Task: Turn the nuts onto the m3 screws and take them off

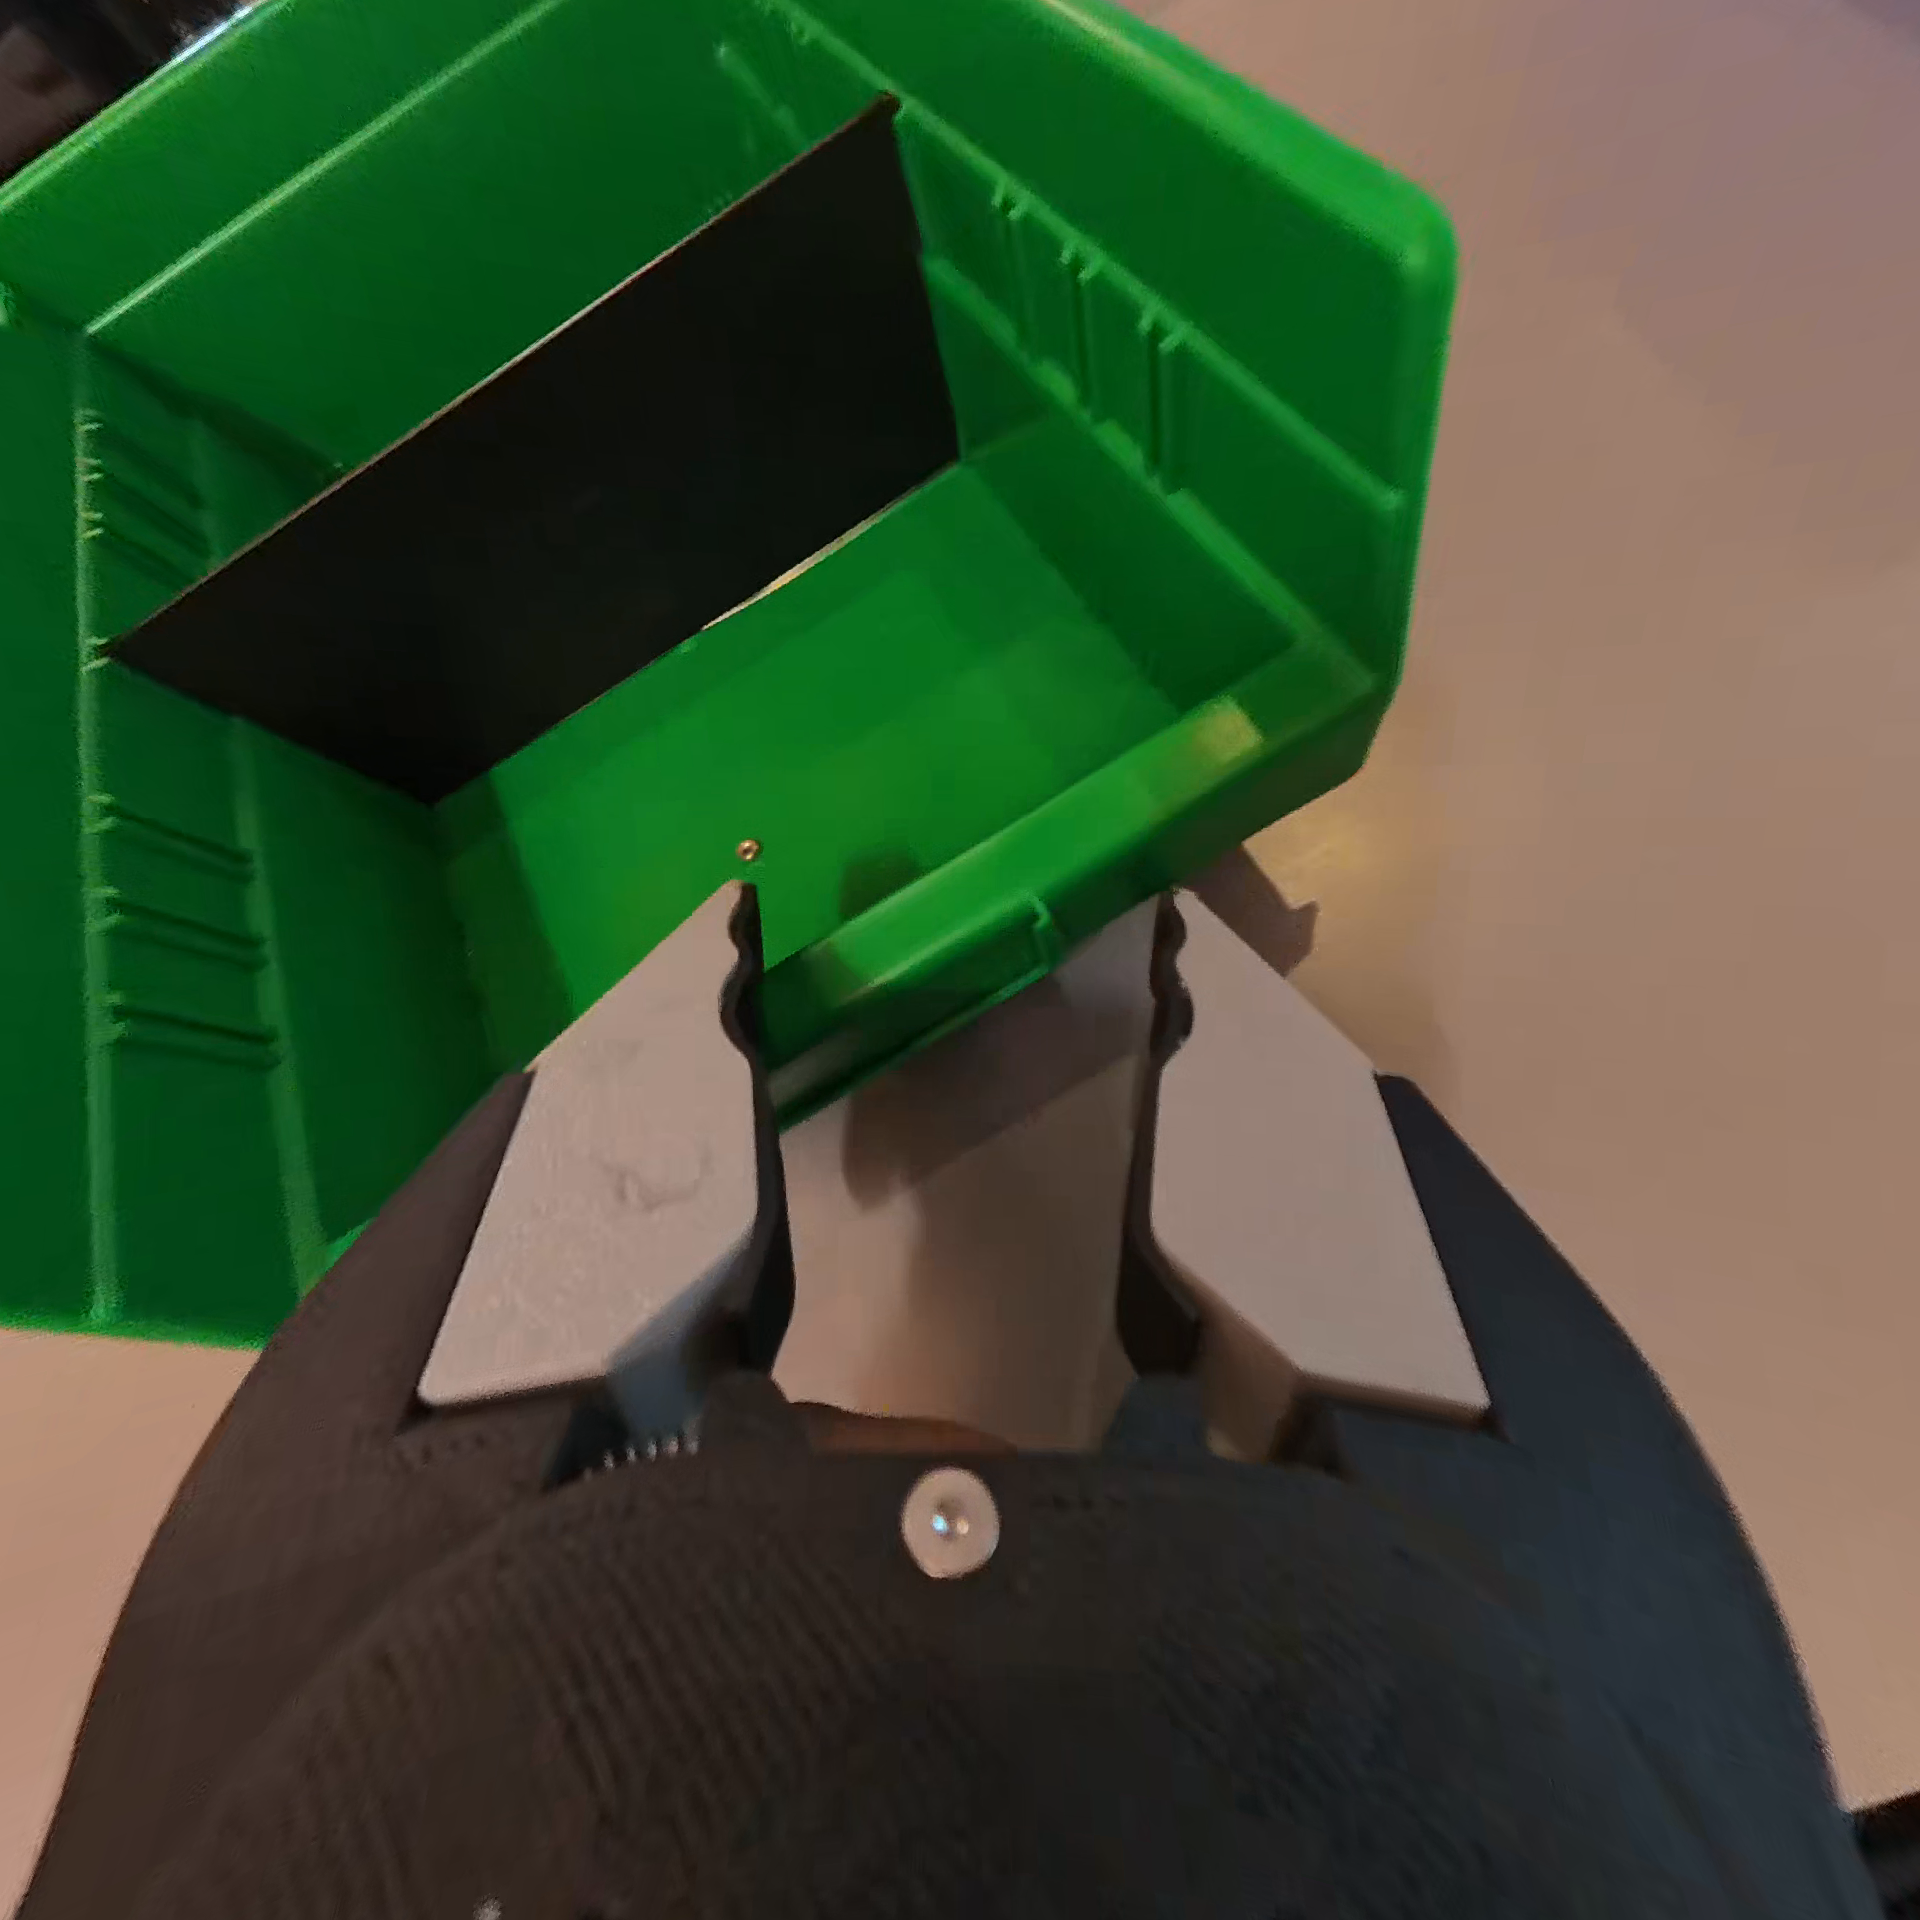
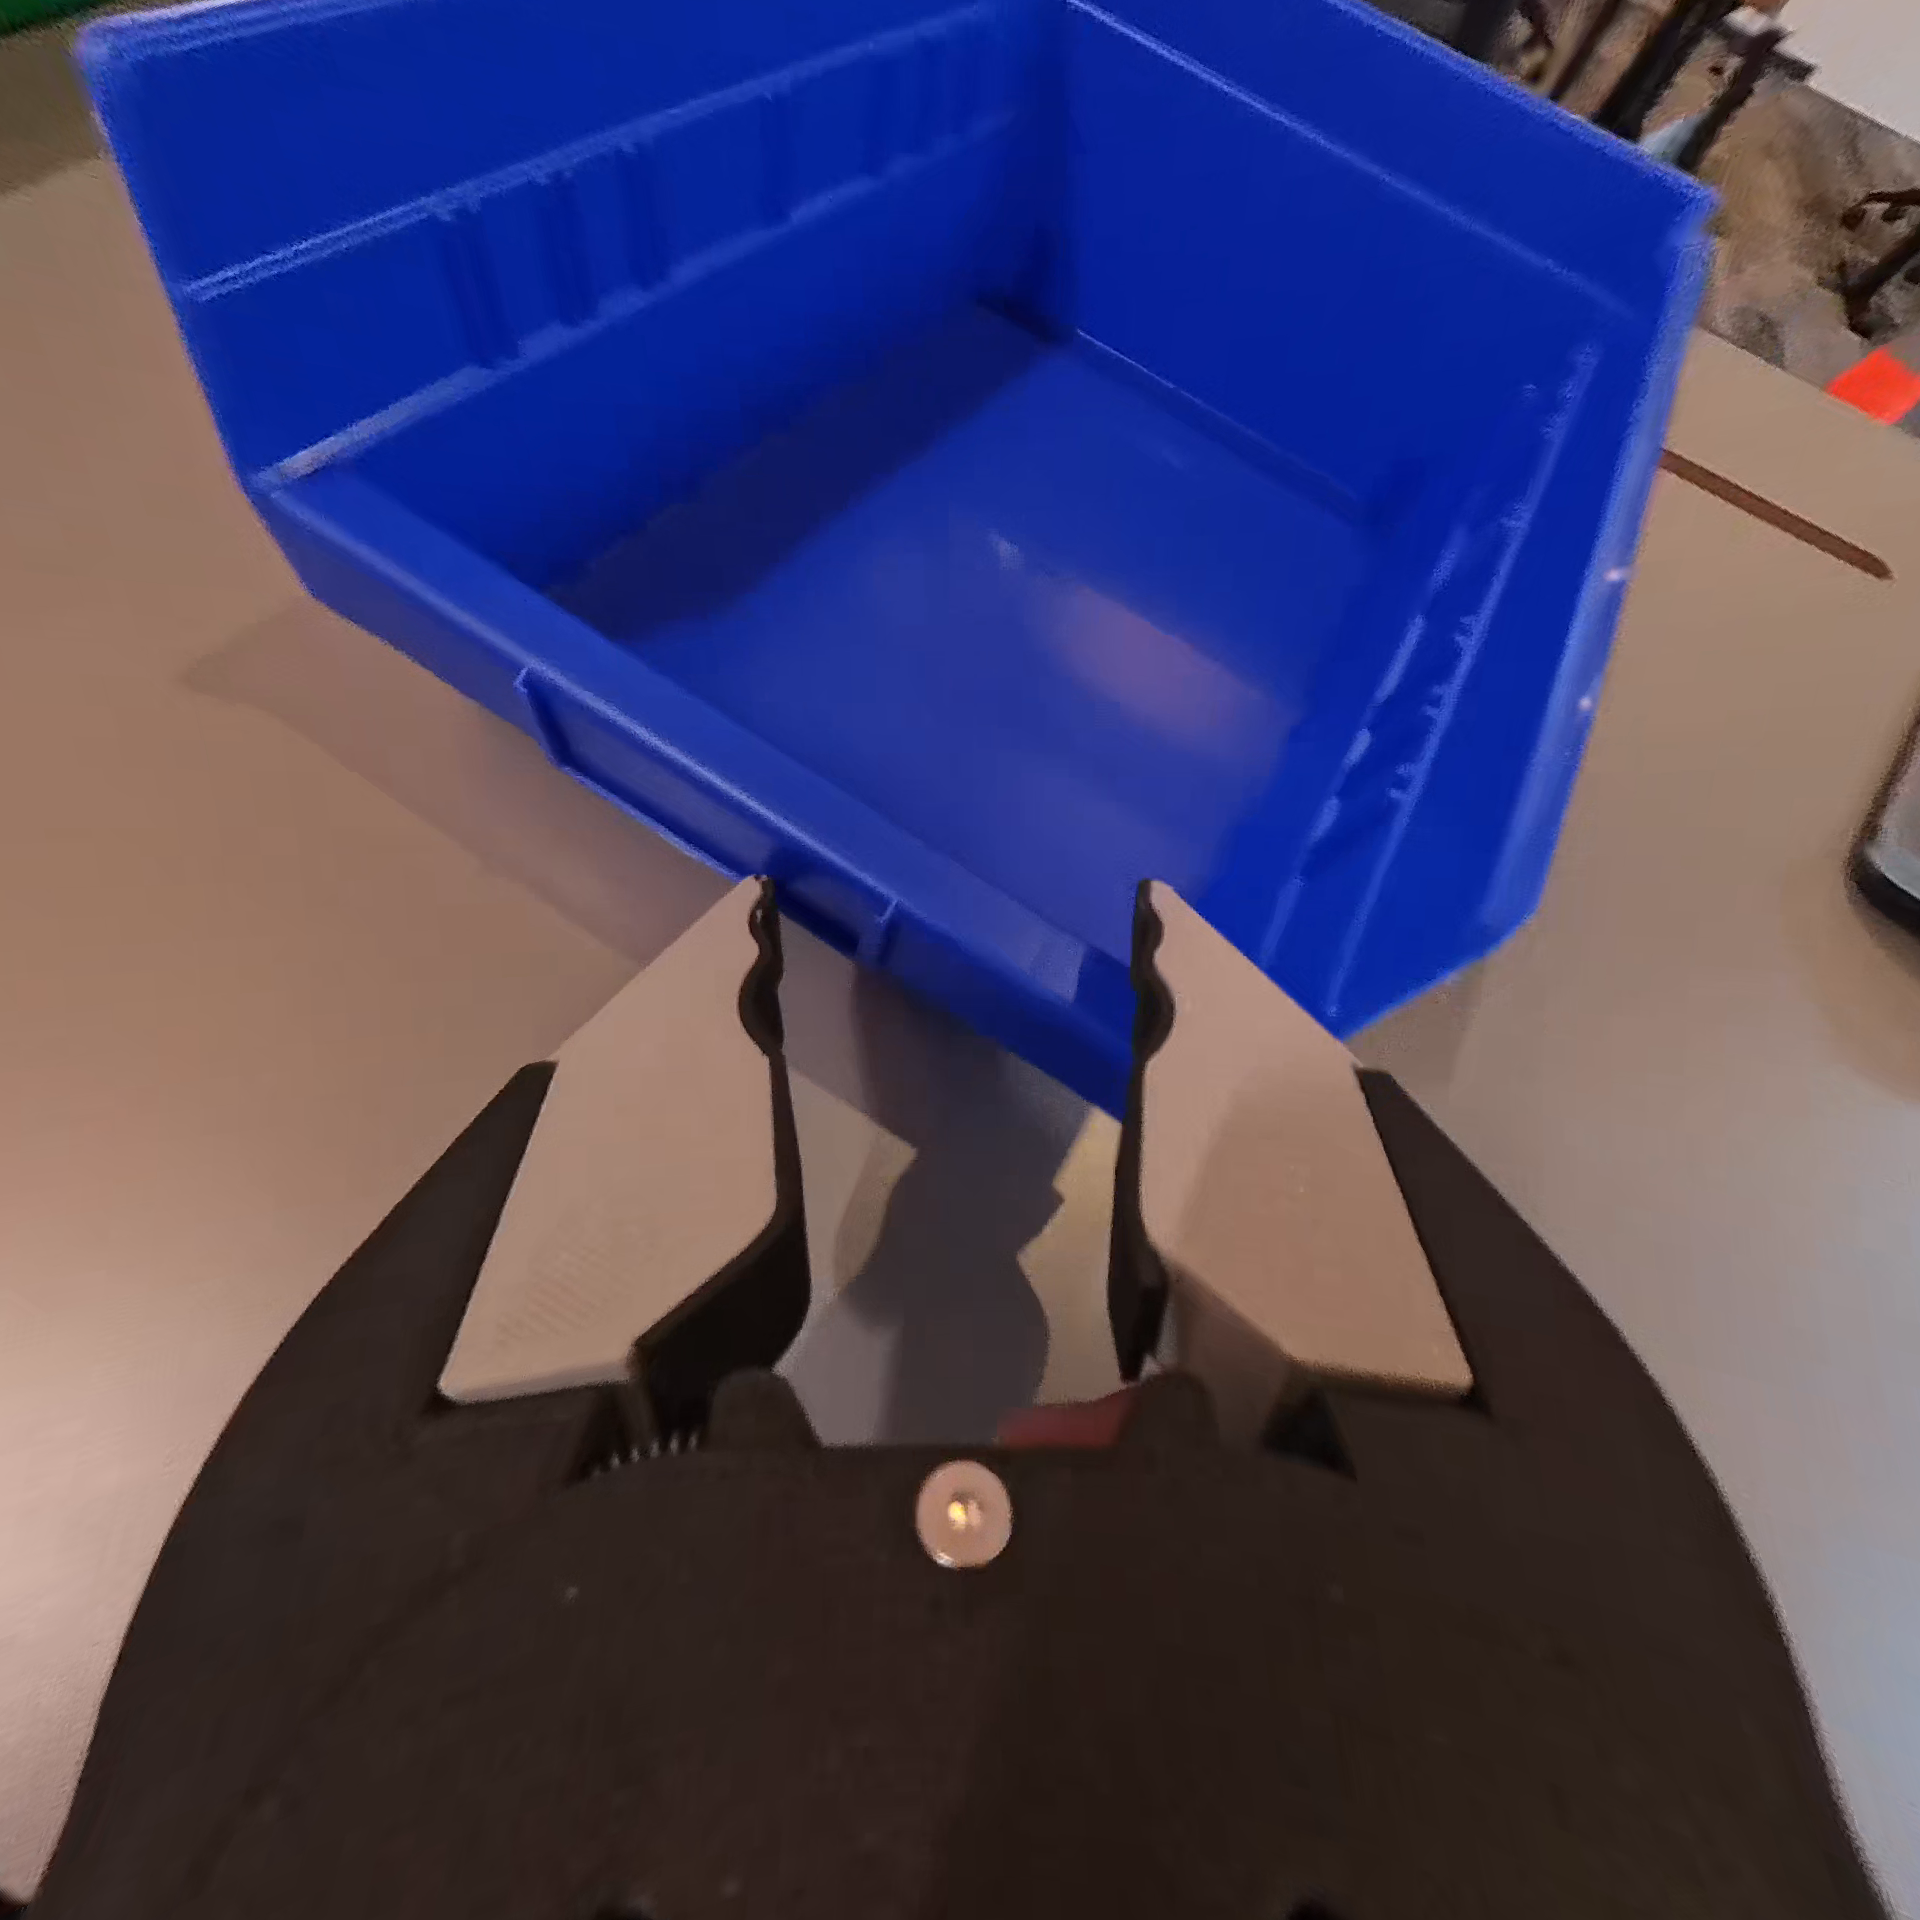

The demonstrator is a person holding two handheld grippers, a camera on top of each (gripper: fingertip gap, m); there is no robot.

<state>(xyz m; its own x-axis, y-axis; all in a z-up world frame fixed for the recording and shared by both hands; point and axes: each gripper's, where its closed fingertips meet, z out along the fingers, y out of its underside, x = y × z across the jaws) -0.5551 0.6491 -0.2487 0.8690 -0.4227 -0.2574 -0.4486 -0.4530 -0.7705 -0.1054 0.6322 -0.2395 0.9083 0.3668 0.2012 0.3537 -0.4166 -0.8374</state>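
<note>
- The left gripper (image 1: 961,894), black-bodied with grey wedge fingers (image 1: 634,1132) edged in black wavy pads, hangs nearest the left wrist camera with its fingers spread wide and nothing between them.
- Under it lies the pale beige tabletop (image 1: 1662,623), with the fingers' shadows on it.
- Just past the fingertips stands the green plastic storage bin (image 1: 1299,343), turned at an angle; the left fingertip overlaps the bin's low front lip.
- On the green bin's floor, just beyond that fingertip, lies one tiny brass-coloured nut (image 1: 747,850), alone and touching neither wall.
- Behind the nut, a flat black divider panel (image 1: 582,499) stands upright across the green bin and splits it into a front and a rear compartment; the nut is in the front one.
- A pale sliver shows at the divider's foot; what it is cannot be told.
- The right gripper (image 2: 951,894), of the same black and grey build, also holds its fingers (image 2: 1257,1164) well apart and empty above the tabletop.
- Just ahead of it sits a blue plastic storage bin (image 2: 436,312) with ribbed inner walls; the right fingertip overlaps its front wall.
- No screw can be made out on the blue bin's floor, which is blurred and shows a soft glare.
- Beyond and right of the blue bin, a dark flat object (image 2: 1886,821) lies at the picture's edge, and a red patch (image 2: 1875,379) farther back.
</note>
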